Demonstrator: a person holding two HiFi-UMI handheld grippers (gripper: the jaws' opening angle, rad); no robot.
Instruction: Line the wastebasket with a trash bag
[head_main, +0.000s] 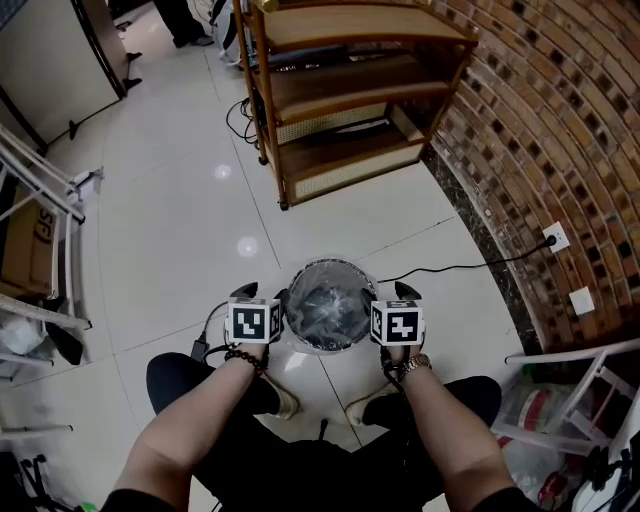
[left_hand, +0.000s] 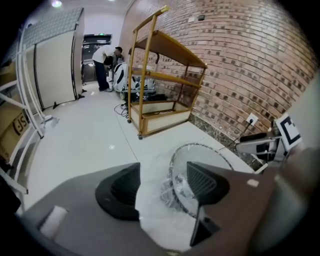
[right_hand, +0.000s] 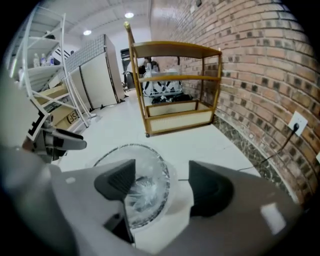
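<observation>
Our forearms (head_main: 190, 430) fill the head view's foot; left tool (head_main: 260, 294) and right tool (head_main: 395, 295) flank the wastebasket (head_main: 352, 342) on the floor (head_main: 180, 230), trash bag (head_main: 325, 305) inside. Left gripper view: jaws spread astride the rim, pinching nothing. Right gripper view: likewise. We judge the lining nearly done.

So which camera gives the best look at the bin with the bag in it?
The head view: it looks down into the wastebasket, showing nearly its whole rim and the trash bag inside. Both gripper views catch it at a slant, partly hidden behind their own jaws.
</observation>
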